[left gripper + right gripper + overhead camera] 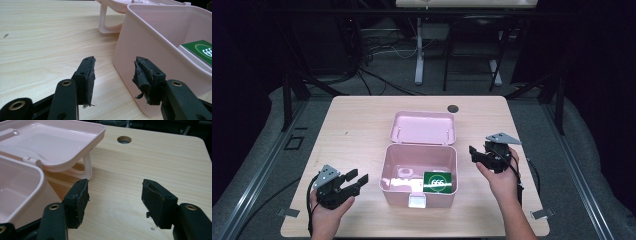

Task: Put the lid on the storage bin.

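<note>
A pink plastic box [447, 172] stands open in the middle of the wooden table, its lid [423, 128] folded back flat behind it. Inside lies a green packet [438, 182] marked 666, beside some white items [402, 175]. My left gripper [356, 177] hovers open to the left of the box, holding nothing; the left gripper view has the box wall [140, 50] just ahead of its right jaw, the gripper [114, 75] gaping. My right gripper [477, 154] is open at the box's right side, near the lid's handle [87, 168], with the gripper [115, 200] over bare wood.
A round cable hole [453, 108] sits in the table [352, 130] behind the lid. A white latch [417, 201] is on the box's front. Beyond the table are dark floor, cables and a desk's legs [419, 60].
</note>
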